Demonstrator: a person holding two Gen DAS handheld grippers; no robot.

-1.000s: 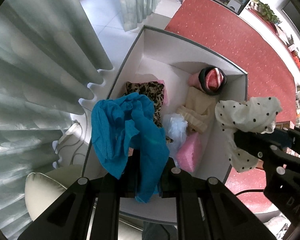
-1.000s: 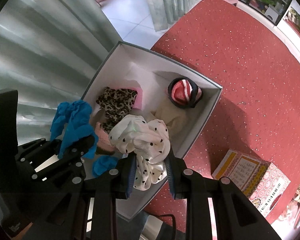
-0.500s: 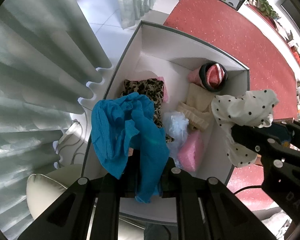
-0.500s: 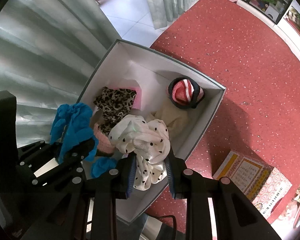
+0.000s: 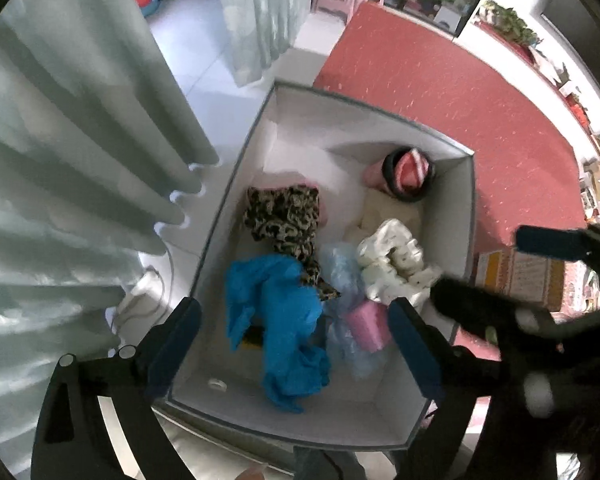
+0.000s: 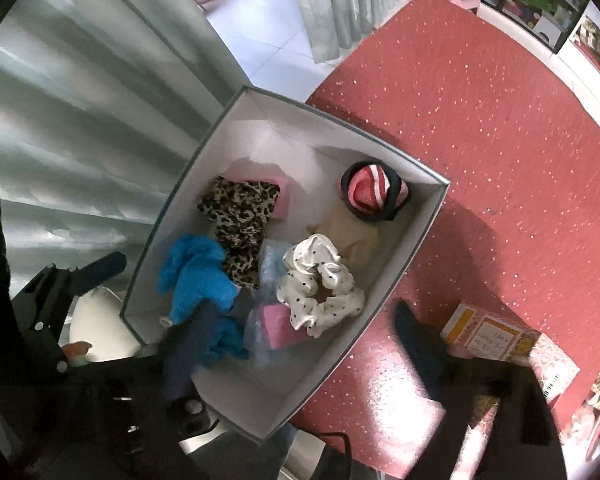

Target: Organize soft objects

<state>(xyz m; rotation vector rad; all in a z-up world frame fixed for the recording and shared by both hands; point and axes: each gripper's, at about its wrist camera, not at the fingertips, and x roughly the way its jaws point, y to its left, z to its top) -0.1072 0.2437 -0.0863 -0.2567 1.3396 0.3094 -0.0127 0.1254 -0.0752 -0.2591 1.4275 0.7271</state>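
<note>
**K:** Over the white box (image 6: 400, 276), both grippers hang empty. Left gripper (image 5: 292, 332) fingers spread wide, nothing between them. Right gripper (image 6: 300, 344) also splayed, one finger over the box's near-left corner, the other out past its right wall over the red tabletop (image 6: 500, 120).

**M:** Where's the cargo?

**K:** All inside the box. Blue cloth (image 6: 196, 276) against the left wall toward the near end, polka-dot scrunchie (image 6: 320, 284) just right of it, near the right wall. Leopard cloth (image 6: 240, 216) behind the blue one, striped roll (image 6: 374, 192) in the far right corner.

**M:** Risks?

**K:** My guess: snagging. The left gripper's fingers straddle the blue cloth, so a sloppy withdrawal could hook a fold and drag it out over the wall. The scrunchie sits on a loose pile, touching the clear bag (image 6: 268, 268) and pink piece (image 6: 276, 332); bump the box and it may slide.

**M:** Box itself?

**K:** Looks light. A finger clipping the rim could shove it toward the patterned carton (image 6: 496, 336) just off its right wall.
</note>
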